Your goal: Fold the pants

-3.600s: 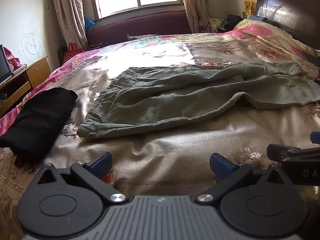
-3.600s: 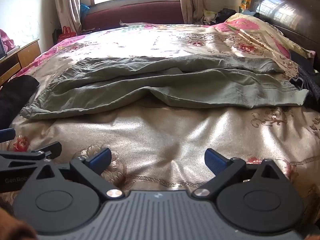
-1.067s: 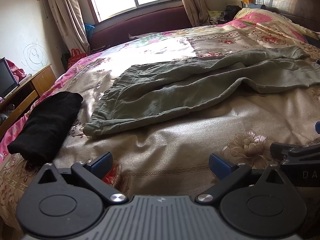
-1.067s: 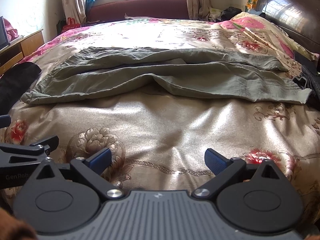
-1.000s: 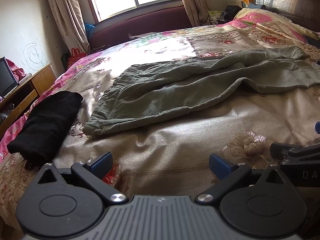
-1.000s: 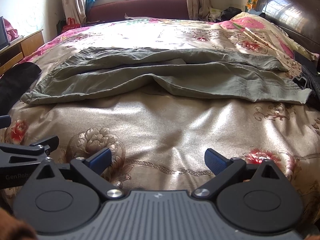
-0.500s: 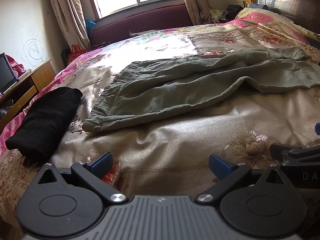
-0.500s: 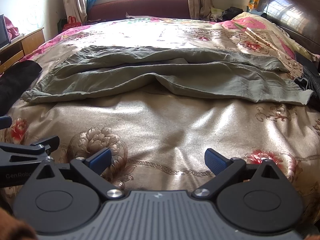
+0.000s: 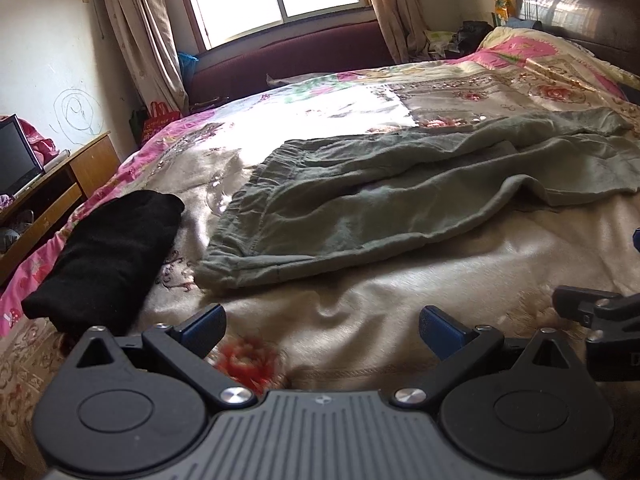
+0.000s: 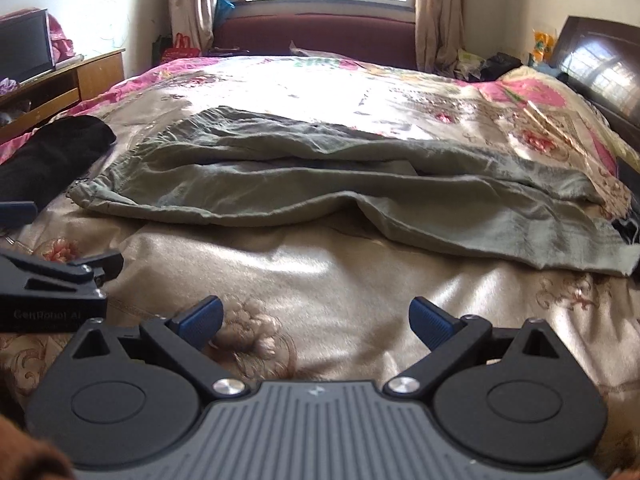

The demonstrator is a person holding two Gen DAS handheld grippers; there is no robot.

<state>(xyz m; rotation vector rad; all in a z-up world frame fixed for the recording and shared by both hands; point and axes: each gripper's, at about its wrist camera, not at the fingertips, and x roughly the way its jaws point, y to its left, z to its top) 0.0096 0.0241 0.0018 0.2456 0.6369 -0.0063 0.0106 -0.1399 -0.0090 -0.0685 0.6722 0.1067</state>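
Green pants (image 9: 360,208) | ahead of both tongs | tongs spread, empty

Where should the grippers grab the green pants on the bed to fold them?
Probably the two ends of the green pants: the left gripper on the waistband corner nearest it, and the right gripper on the leg hem. Come in low from the near bed edge, since both edges lie flat, free and facing the open grippers.
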